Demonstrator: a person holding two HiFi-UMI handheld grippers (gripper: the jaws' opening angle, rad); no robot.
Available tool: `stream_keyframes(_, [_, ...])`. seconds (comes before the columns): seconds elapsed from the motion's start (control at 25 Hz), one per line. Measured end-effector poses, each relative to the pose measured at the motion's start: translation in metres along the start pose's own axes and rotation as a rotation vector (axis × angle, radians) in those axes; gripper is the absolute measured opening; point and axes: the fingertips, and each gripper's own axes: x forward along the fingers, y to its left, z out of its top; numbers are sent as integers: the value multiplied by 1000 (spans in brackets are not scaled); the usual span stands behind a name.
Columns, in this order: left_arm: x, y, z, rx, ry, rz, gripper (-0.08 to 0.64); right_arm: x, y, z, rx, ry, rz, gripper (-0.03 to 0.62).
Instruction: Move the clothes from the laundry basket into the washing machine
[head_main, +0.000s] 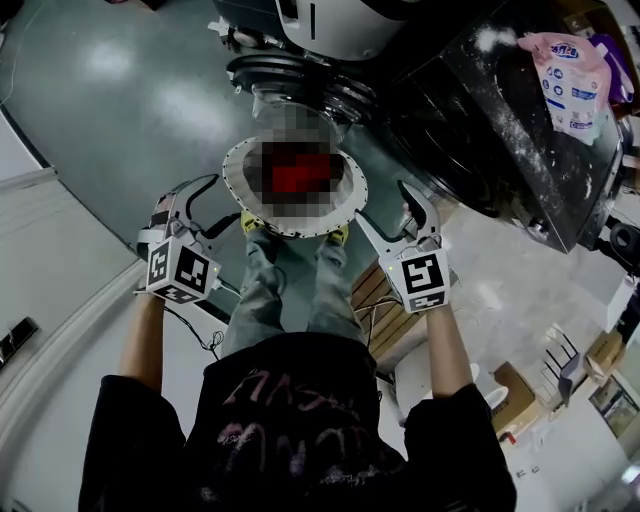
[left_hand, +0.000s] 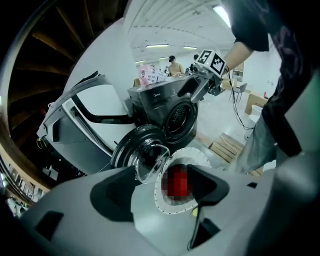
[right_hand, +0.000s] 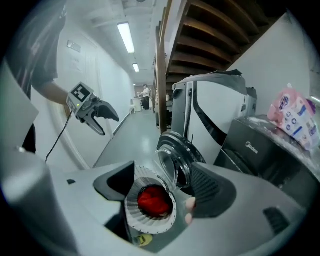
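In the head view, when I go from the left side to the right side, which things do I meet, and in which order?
left claw → laundry basket → right claw → pink package on the dark machine top

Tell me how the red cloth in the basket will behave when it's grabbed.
The red cloth lies crumpled, so it is probably floppy and would sag from a pinch. It sits small inside the basket, so likely light. The basket looks thin-walled and might shift if the cloth snags.
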Motion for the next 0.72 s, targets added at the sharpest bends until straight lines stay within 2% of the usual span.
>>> stream_keyframes(0.12, [16,-9,-14,14,26,-33,341,15,12,-21,-49,53,56,357])
stream_keyframes(0.28, [34,-25,-36,70,63,-78,342,37,28,-52,-116,118,115,357])
stream_keyframes(0.48, [68,-36,-67,55,89,-123,342,67,51,-96,-154,195,197,357])
stream_keyframes(0.72, [127,-54,-103,147,121,-197,342,115,67,-142,-185,233,245,357])
